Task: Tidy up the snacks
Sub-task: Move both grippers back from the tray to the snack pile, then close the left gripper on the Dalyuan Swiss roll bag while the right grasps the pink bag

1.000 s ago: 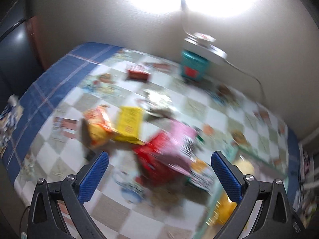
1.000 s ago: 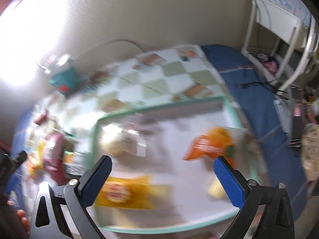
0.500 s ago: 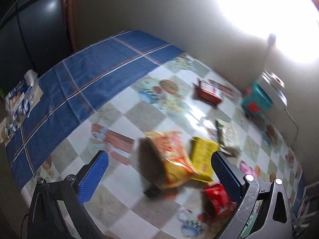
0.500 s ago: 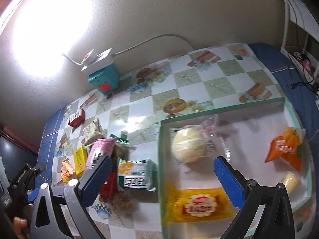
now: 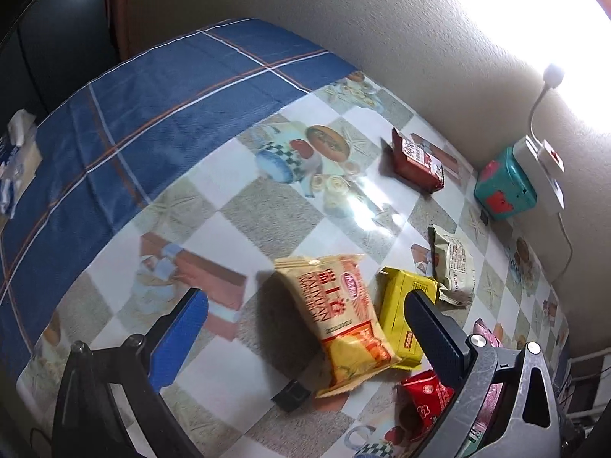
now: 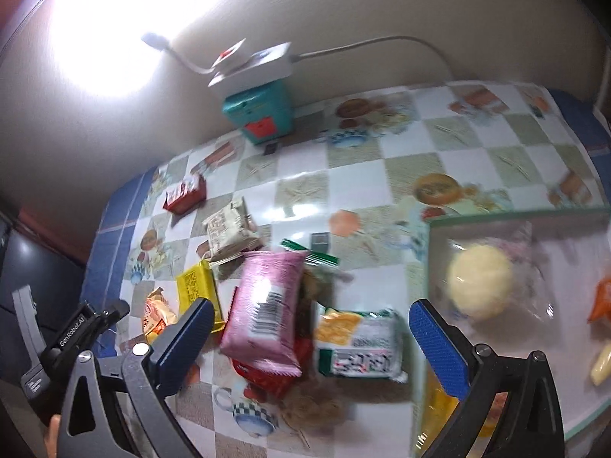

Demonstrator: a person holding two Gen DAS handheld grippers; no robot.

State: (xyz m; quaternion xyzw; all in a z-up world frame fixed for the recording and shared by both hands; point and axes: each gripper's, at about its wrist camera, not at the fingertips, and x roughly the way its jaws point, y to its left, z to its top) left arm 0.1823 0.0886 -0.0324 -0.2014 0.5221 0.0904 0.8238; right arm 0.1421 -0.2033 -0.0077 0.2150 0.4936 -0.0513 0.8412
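Loose snack packs lie on the checked tablecloth. In the left wrist view my left gripper [image 5: 303, 305] is open over a yellow-orange pack [image 5: 340, 316]. A yellow pack [image 5: 401, 313] sits beside it, with a beige pack [image 5: 454, 263] and a red pack [image 5: 418, 162] farther off. My right gripper [image 6: 311, 316] is open above a pink pack [image 6: 267, 313] and a green-white pack [image 6: 359, 343]. At the right, a green-rimmed tray [image 6: 515, 215] holds a wrapped round bun [image 6: 481, 286] and an orange pack [image 6: 603, 301].
A teal box [image 6: 263, 114] with a white power strip [image 6: 252, 65] on top stands against the wall, its cable trailing right. A small black piece [image 5: 292, 399] lies by the yellow-orange pack. The blue cloth [image 5: 152, 114] covers the table's left end.
The left gripper swung left and came closer to the yellow-orange pack. The right gripper swung left from the tray to the pile of loose packs. Both stayed open.
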